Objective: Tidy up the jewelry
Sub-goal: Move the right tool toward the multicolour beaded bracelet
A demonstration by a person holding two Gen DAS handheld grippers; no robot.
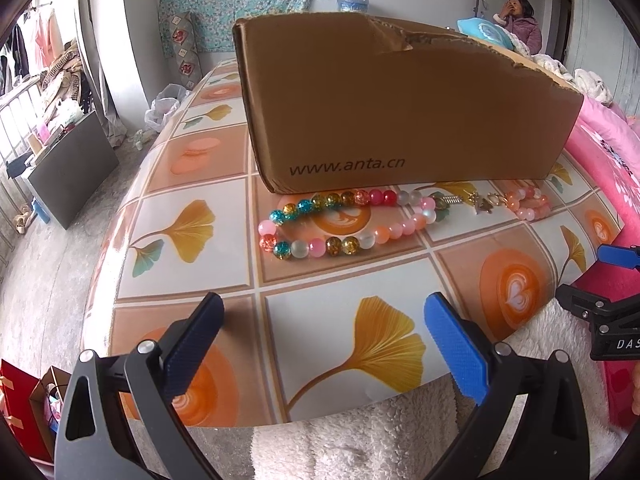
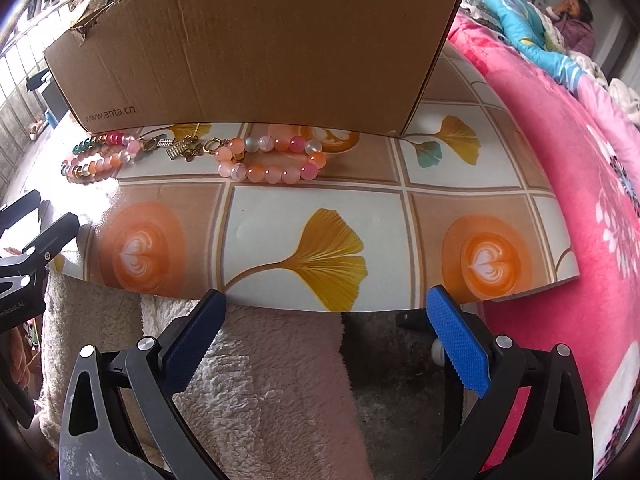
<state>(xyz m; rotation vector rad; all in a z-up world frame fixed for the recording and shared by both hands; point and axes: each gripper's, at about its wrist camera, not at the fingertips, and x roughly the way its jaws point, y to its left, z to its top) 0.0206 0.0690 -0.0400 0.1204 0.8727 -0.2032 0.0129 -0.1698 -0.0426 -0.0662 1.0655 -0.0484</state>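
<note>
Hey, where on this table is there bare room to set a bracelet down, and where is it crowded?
Free: the near strip of the table, between the front edge and the bead strands, and the right corner beside the pink blanket. Crowded: along the cardboard box, where the multicolor beaded strand, gold charms and pink bracelet lie close together.

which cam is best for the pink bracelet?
Right wrist. The pink bracelet lies near centre there, whole loop visible, in front of the box. In the left wrist view it sits far right, small and foreshortened, past the multicolour bracelet. Both grippers are open and empty.
</note>
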